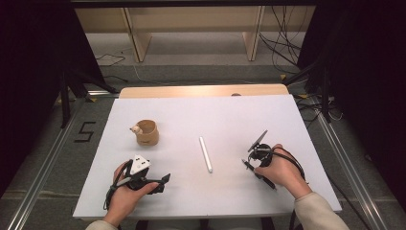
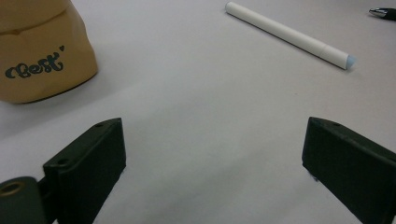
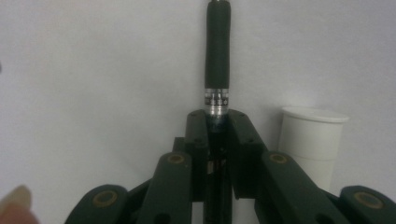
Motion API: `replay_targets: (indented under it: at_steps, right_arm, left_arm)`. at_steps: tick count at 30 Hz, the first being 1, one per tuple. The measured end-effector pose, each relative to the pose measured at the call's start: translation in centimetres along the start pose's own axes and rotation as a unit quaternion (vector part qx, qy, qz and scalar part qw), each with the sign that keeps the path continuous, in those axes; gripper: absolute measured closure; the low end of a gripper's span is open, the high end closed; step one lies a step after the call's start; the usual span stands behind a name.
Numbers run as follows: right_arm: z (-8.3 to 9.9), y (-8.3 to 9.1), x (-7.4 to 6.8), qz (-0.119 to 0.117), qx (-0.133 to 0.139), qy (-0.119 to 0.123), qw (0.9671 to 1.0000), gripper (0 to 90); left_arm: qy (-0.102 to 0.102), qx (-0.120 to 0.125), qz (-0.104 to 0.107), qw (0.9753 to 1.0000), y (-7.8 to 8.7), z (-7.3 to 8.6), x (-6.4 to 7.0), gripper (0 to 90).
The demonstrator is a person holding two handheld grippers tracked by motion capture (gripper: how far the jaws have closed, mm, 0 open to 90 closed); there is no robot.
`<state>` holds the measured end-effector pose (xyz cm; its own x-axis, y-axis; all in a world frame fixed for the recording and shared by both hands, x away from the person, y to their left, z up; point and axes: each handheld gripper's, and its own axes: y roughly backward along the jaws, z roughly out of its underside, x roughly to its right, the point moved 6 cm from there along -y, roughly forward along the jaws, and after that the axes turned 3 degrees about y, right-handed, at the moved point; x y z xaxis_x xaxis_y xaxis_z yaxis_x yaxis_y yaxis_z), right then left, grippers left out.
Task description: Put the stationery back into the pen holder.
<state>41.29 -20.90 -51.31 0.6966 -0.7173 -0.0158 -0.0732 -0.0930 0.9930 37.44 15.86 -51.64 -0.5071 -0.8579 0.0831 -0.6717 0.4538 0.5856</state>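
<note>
On the white table (image 1: 191, 115): right gripper (image 3: 215, 122) clenched on a dark pen (image 3: 217, 56), tip pointing away along the jaws. Left gripper (image 2: 212, 154) released, jaws wide, low over bare surface. White cap (image 1: 206, 154) lying mid-table between both grippers; tan cup (image 1: 146, 132) beyond the left one. Probably capping in hand: next, left jaws onto the cap, then lining it up with the pen.

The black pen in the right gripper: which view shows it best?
The right gripper view: the black pen runs up the frame, clamped between the right gripper's jaws. The high view shows it small by the right hand; the left gripper view catches its tip.
</note>
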Motion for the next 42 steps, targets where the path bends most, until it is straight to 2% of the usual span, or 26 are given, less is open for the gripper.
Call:
replay_targets:
  at_steps: [14,20,21,22,24,25,27,28,29,32,34,35,37,39,40,42]
  right_arm:
    - [0.1,0.3,0.1,-0.006,0.010,-0.011,0.9999,79.9]
    - [-0.3,1.5,-0.1,-0.018,0.053,-0.016,0.9983,79.9]
    - [-0.3,1.5,-0.1,-0.018,0.053,-0.016,0.9983,79.9]
    - [-0.5,1.8,-0.1,-0.020,0.073,-0.015,0.9970,79.9]
    - [-0.6,2.0,-0.2,-0.019,0.082,-0.016,0.9963,79.9]
    - [-0.9,2.2,-0.2,-0.021,0.104,-0.014,0.9943,79.9]
    - [-1.2,2.5,-0.4,-0.024,0.127,-0.011,0.9916,79.9]
    - [-1.2,2.5,-0.4,-0.024,0.127,-0.011,0.9916,79.9]
    - [-1.4,2.8,-0.4,-0.026,0.147,-0.008,0.9888,79.9]
    - [-1.6,3.0,-0.4,-0.022,0.162,-0.002,0.9866,79.9]
    - [-1.8,3.0,-0.5,-0.017,0.177,0.008,0.9841,79.9]
    - [-2.0,3.1,-0.6,-0.015,0.193,0.019,0.9809,79.9]
    - [-2.0,3.1,-0.6,-0.015,0.196,0.024,0.9801,79.9]
    - [-2.2,3.1,-0.7,-0.011,0.209,0.037,0.9771,79.9]
    - [-2.4,3.3,-0.8,-0.003,0.224,0.048,0.9733,79.9]
    - [-2.6,3.5,-0.9,0.000,0.242,0.053,0.9688,79.9]
  left_arm:
    - [0.000,-0.002,-0.002,1.0000,0.0,0.0,0.0,6.2]
    - [0.000,-0.002,-0.003,1.0000,-0.1,0.0,0.0,6.6]
    - [0.001,0.000,-0.003,1.0000,-0.1,0.0,0.0,6.6]
    - [0.001,0.000,-0.002,1.0000,-0.1,0.0,0.0,6.6]
    - [0.001,0.000,-0.003,1.0000,-0.1,0.0,0.0,6.6]
    - [0.002,0.000,-0.003,1.0000,0.0,0.0,0.0,6.6]
    - [0.001,0.000,-0.003,1.0000,0.0,0.0,0.0,6.6]
    - [0.002,0.000,-0.003,1.0000,-0.1,0.0,0.0,6.6]
    - [0.001,0.000,-0.004,1.0000,0.0,0.0,-0.1,6.6]
    - [0.001,0.000,-0.005,1.0000,0.0,-0.1,-0.1,6.7]
    - [0.001,0.000,-0.005,1.0000,0.0,-0.1,-0.1,6.8]
    - [0.001,0.000,-0.006,1.0000,0.0,-0.1,-0.1,6.8]
    - [0.003,0.002,-0.006,1.0000,0.0,-0.1,-0.2,7.0]
    - [0.004,0.003,-0.007,1.0000,0.0,-0.1,-0.2,7.0]
    - [0.005,0.004,-0.006,1.0000,0.0,-0.1,-0.2,7.1]
    - [0.006,0.004,-0.007,0.9999,0.1,-0.2,-0.2,7.2]
